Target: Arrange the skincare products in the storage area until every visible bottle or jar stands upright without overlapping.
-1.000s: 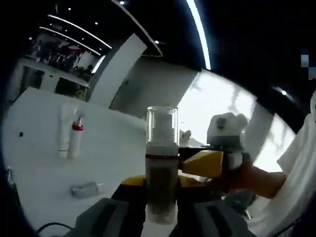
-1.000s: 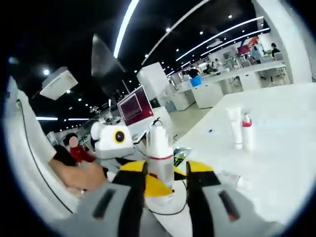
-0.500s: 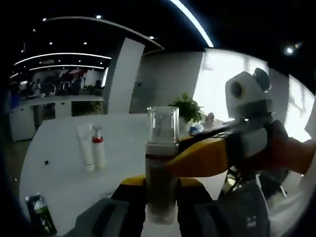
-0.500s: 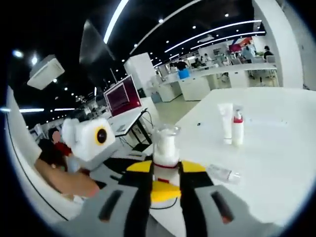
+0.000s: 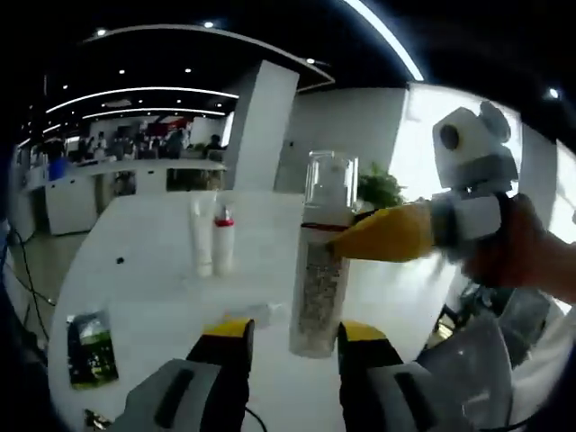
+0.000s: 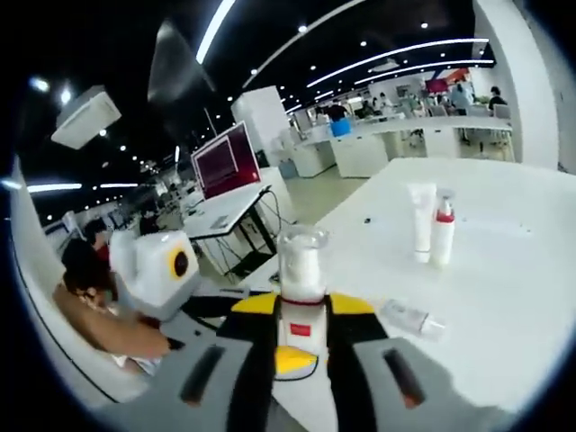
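A clear pump bottle (image 5: 319, 261) with a transparent cap and a red band hangs over the white table (image 5: 144, 297). My right gripper (image 6: 301, 306) is shut on the pump bottle (image 6: 301, 265) just below its cap. In the left gripper view that right gripper (image 5: 387, 234) reaches in from the right, a hand behind it. My left gripper (image 5: 292, 331) is open, its yellow-tipped jaws standing apart on either side of the bottle's base. A white tube (image 5: 200, 236) and a red-collared bottle (image 5: 222, 241) stand upright side by side. A small clear bottle (image 6: 409, 317) lies on its side.
A green packet (image 5: 90, 346) lies flat near the table's near edge. The left gripper's body (image 6: 162, 270) and a person's hand show at the left of the right gripper view. Desks and a monitor (image 6: 225, 162) stand beyond the table.
My left gripper's jaws have spread apart and let go of the pump bottle. The right gripper still grips it below the cap, and the bottle now sits higher and slightly tilted in the left gripper view.
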Tool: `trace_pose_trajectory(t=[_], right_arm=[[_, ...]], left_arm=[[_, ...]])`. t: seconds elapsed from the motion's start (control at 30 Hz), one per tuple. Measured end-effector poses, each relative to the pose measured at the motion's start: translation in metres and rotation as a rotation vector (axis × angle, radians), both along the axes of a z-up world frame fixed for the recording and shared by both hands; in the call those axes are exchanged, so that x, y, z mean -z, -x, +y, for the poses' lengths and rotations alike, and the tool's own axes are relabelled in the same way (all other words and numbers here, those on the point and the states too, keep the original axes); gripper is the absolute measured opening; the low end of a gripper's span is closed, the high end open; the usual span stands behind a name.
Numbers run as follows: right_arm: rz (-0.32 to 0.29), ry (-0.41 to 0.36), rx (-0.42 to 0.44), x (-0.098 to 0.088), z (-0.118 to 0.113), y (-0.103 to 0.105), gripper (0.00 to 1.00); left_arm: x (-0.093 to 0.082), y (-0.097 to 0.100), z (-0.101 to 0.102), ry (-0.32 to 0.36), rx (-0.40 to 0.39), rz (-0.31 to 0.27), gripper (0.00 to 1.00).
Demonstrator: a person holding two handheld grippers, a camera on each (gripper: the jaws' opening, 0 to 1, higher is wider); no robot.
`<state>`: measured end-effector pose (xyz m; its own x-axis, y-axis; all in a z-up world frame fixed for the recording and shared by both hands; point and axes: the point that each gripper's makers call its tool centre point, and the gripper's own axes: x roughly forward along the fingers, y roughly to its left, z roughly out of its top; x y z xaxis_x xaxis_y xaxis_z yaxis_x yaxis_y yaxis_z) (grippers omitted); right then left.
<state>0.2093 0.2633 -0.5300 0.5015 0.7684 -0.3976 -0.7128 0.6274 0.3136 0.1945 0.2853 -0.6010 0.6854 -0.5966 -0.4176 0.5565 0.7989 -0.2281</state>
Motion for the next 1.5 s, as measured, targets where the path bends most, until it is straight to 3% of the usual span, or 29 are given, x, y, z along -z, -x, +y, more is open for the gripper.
trace_pose_trajectory(t=[0.03, 0.1, 0.2, 0.3, 0.47, 0.57, 0.77, 0.83, 0.9, 1.03, 1.13, 1.5], right_arm=[[-0.007, 0.003, 0.001, -0.001, 0.000, -0.003, 0.19], [-0.019, 0.003, 0.009, -0.001, -0.001, -0.011, 0.19], [-0.031, 0.003, 0.017, -0.002, -0.001, -0.025, 0.19], [-0.042, -0.009, 0.030, -0.004, -0.002, -0.040, 0.19], [-0.061, 0.000, 0.049, -0.004, -0.002, -0.059, 0.19], [-0.086, 0.031, 0.064, 0.000, -0.003, -0.083, 0.19], [-0.099, 0.052, 0.087, 0.005, 0.000, -0.107, 0.20], [-0.110, 0.065, 0.098, 0.010, 0.002, -0.117, 0.20], [-0.126, 0.090, 0.124, 0.019, 0.001, -0.130, 0.20], [-0.139, 0.129, 0.150, 0.038, 0.003, -0.148, 0.20], [-0.083, 0.141, 0.162, 0.058, 0.006, -0.160, 0.20], [-0.057, 0.176, 0.227, 0.093, 0.009, -0.192, 0.20]], left_arm=[[0.006, 0.004, 0.011, -0.024, -0.035, 0.027, 0.43], [0.009, 0.010, 0.025, -0.042, -0.068, 0.007, 0.48], [0.029, 0.020, 0.042, -0.116, -0.101, 0.045, 0.48], [0.057, 0.033, 0.049, -0.153, -0.121, 0.149, 0.42], [0.063, 0.034, 0.044, -0.131, -0.140, 0.125, 0.41], [0.071, 0.030, 0.046, -0.216, -0.119, 0.102, 0.34], [0.082, 0.028, 0.053, -0.236, -0.150, 0.121, 0.33], [0.084, 0.030, 0.050, -0.247, -0.134, 0.121, 0.33], [0.090, 0.032, 0.050, -0.314, -0.096, 0.114, 0.32], [0.092, 0.033, 0.049, -0.296, -0.103, 0.133, 0.32], [0.095, 0.032, 0.052, -0.304, -0.107, 0.142, 0.32], [0.098, 0.033, 0.053, -0.327, -0.099, 0.140, 0.30]])
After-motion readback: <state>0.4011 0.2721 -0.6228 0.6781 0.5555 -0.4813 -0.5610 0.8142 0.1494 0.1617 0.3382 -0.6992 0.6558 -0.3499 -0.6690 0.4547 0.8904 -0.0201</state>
